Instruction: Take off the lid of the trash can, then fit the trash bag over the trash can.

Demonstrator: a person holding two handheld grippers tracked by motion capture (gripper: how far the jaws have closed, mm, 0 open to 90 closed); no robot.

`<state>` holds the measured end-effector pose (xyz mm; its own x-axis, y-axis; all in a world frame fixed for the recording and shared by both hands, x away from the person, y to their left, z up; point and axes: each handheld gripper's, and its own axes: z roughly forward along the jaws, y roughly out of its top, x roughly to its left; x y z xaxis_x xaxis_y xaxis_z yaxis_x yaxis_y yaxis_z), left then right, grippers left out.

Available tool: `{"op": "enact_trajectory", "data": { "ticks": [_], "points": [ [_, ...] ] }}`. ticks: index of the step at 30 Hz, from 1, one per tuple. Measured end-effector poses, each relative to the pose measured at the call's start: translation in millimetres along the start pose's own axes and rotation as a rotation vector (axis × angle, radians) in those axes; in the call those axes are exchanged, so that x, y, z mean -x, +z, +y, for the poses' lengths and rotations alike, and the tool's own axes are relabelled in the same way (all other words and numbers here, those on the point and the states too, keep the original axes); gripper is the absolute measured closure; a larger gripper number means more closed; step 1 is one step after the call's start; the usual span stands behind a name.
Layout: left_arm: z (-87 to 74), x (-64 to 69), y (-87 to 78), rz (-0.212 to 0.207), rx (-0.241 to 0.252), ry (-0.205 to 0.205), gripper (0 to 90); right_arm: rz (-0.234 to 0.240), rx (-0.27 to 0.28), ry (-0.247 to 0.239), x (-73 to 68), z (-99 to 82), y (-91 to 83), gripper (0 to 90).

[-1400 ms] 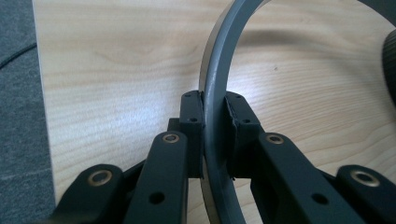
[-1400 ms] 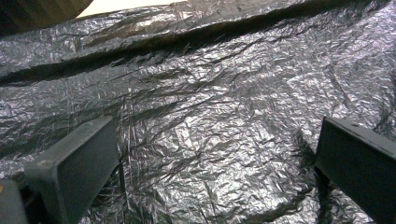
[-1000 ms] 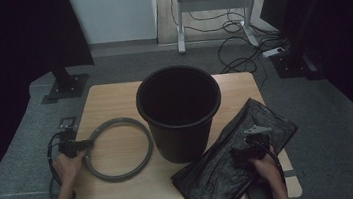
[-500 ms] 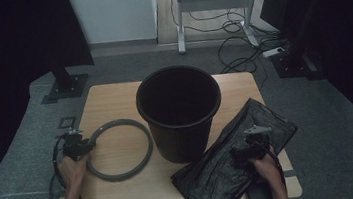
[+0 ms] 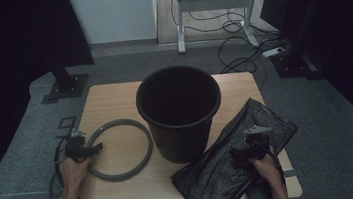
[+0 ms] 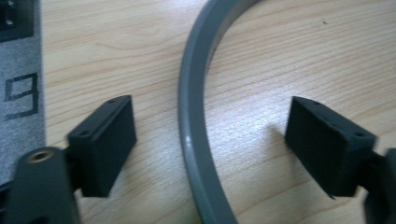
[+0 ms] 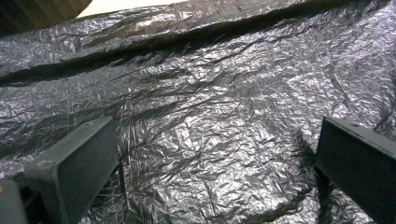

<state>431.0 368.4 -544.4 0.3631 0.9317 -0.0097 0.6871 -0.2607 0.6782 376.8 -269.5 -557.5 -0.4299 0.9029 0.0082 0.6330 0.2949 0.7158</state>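
Observation:
A grey ring lies flat on the wooden table, left of an upright black bin. My left gripper sits at the ring's left edge, open. Its jaws have just been opening. In the left gripper view the ring runs between the two pads of the left gripper, which stand clear of it on either side. A crumpled black plastic bag lies at the front right. My right gripper hovers over it, and in the right gripper view its jaws stand wide apart above the bag.
Grey carpet borders the table on the left, close to the left hand. A white desk frame and floor cables lie beyond the far edge. The bag overhangs the table's front right corner.
The left gripper's jaws have parted from the ring's left edge, and the hand has shifted slightly. The ring, bin, bag and right gripper stay where they were.

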Motion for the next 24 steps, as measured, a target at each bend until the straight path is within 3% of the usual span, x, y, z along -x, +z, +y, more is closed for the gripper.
{"op": "enact_trajectory", "data": {
  "ticks": [9,22,24],
  "points": [
    [1.1,4.4,4.4,-0.02,-0.021,0.023,0.4,0.0,0.0,0.0,0.0,0.0,0.0,0.0],
    [1.1,5.3,4.5,-0.017,-0.022,0.02,0.0,-0.004,-0.003,0.004,-0.3,-0.2,-0.6,0.0],
    [1.1,5.3,4.5,-0.017,-0.023,0.02,0.0,-0.013,-0.028,0.009,-1.5,1.8,-2.2,0.0]
  ]
}}
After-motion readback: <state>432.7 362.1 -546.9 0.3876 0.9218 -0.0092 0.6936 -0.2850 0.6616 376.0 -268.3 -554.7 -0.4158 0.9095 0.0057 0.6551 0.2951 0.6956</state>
